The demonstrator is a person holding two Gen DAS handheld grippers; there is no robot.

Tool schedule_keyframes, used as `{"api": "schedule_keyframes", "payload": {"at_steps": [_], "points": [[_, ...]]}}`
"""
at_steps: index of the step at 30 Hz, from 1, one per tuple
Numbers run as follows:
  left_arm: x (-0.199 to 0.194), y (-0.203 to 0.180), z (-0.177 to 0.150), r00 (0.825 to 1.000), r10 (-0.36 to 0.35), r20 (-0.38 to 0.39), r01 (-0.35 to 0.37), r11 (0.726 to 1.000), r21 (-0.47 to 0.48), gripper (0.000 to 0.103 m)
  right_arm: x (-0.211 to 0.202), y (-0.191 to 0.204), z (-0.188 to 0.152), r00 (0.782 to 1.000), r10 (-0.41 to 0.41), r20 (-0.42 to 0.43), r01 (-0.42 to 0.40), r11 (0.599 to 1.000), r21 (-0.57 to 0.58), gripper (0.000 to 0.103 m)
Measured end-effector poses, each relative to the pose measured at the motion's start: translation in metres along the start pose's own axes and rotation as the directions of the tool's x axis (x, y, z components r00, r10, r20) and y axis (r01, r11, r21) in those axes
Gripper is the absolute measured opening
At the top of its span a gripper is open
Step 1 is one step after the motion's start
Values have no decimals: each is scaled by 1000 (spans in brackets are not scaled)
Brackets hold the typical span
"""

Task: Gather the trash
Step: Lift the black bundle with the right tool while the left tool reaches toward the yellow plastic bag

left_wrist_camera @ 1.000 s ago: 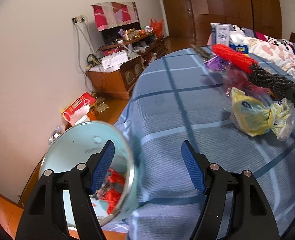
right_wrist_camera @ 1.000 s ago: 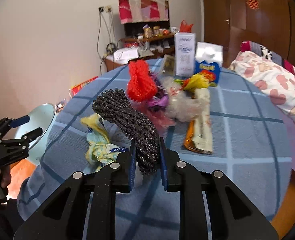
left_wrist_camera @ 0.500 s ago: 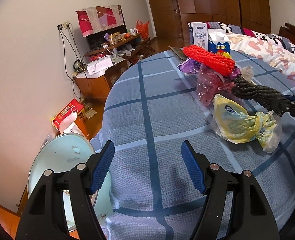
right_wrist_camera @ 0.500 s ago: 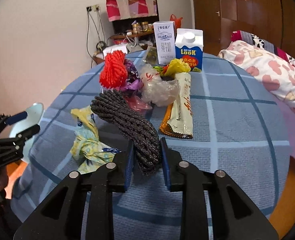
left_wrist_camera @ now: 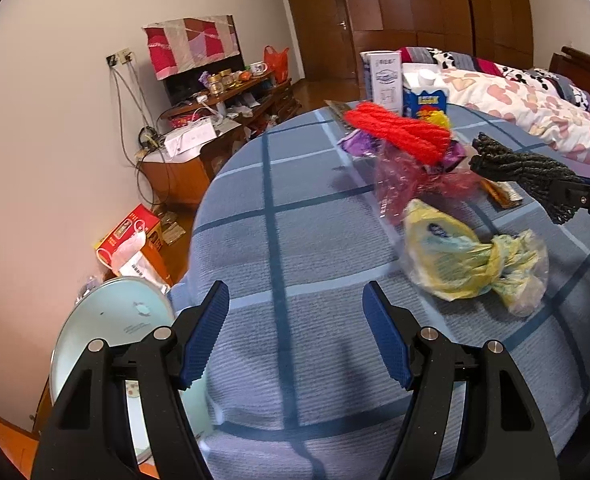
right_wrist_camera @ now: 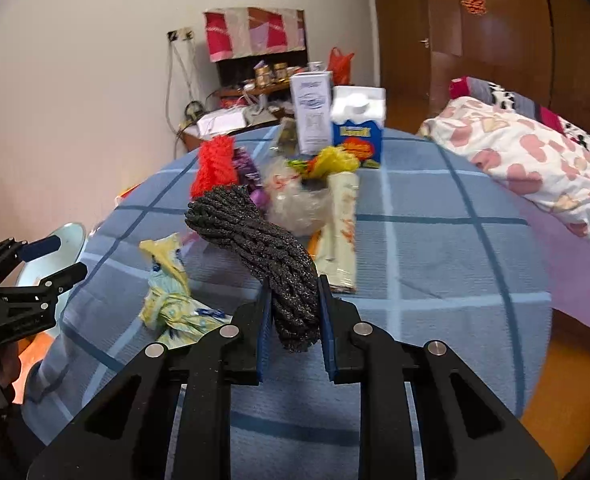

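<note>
My right gripper (right_wrist_camera: pixel 294 308) is shut on a black foam net (right_wrist_camera: pixel 255 244) and holds it above the blue checked table (right_wrist_camera: pixel 435 264); the net also shows in the left wrist view (left_wrist_camera: pixel 523 176). My left gripper (left_wrist_camera: pixel 295 336) is open and empty over the table's near edge; it shows in the right wrist view (right_wrist_camera: pixel 51 260). A pale blue trash bin (left_wrist_camera: pixel 107 328) stands below the table at the left. A yellow bag (left_wrist_camera: pixel 463 264), a red foam net (left_wrist_camera: pixel 399 132) and a red plastic bag (left_wrist_camera: pixel 411 180) lie on the table.
Two cartons (right_wrist_camera: pixel 335 120) stand at the table's far side, with a long snack wrapper (right_wrist_camera: pixel 341 232) and a clear bag (right_wrist_camera: pixel 299 204) in front. A bed (right_wrist_camera: pixel 535 160) is to the right. A cluttered cabinet (left_wrist_camera: pixel 199 148) and a red box (left_wrist_camera: pixel 131 232) are left.
My left gripper rose away from the bin and swung over the table. My right gripper kept hold of the black net, shifting slightly.
</note>
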State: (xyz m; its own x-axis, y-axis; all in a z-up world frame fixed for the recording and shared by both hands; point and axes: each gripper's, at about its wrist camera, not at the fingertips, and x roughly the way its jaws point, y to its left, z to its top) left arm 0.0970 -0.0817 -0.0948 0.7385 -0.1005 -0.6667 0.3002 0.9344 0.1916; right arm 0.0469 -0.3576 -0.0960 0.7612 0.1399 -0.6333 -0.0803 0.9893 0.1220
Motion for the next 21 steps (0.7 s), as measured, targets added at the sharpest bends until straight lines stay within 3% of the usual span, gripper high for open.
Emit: {"api": "schedule_keyframes", "payload": {"at_steps": [11,21], "points": [[0,-61,17,993,-112,32,110,992,69,68,-19,-53,-38,989,-148,0,147,983,113,22],[7,-98,19,986,-169,10,167,979,118,66,-23,-61,-50,990,-143,21,138,980,143,22]]}}
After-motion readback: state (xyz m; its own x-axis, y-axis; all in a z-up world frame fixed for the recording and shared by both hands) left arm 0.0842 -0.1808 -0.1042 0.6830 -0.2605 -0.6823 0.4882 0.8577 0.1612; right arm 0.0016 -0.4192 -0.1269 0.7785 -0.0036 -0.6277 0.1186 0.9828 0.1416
